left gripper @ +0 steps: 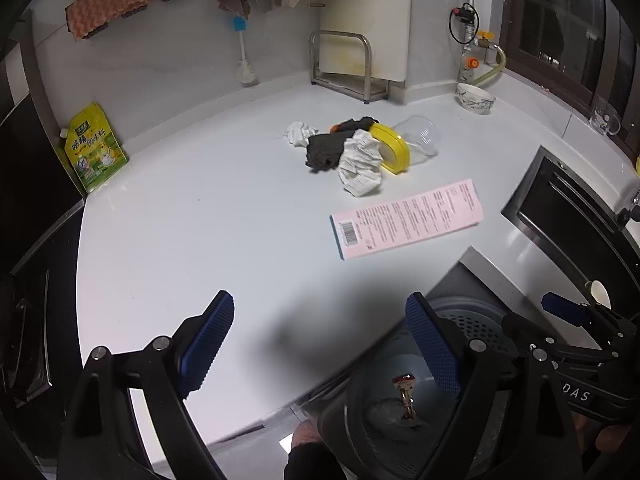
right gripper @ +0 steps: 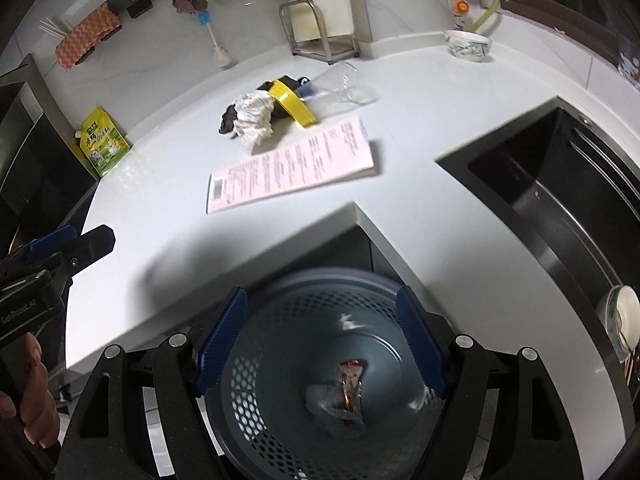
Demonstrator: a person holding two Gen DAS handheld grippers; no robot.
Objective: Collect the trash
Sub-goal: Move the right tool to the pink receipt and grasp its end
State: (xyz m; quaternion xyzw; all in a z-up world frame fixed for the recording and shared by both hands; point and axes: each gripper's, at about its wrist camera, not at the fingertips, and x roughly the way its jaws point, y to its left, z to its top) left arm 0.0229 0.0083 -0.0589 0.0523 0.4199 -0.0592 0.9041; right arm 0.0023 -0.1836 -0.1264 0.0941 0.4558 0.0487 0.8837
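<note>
Left gripper: my jaws are spread, empty, above the tabletop edge.
Tabletop trash: I see crumpled paper, a tipped clear jar with yellow lid, a pink leaflet.
Bin: holds a snack wrapper on clear plastic.
Right gripper: jaws spread, empty, over my bin.
</note>
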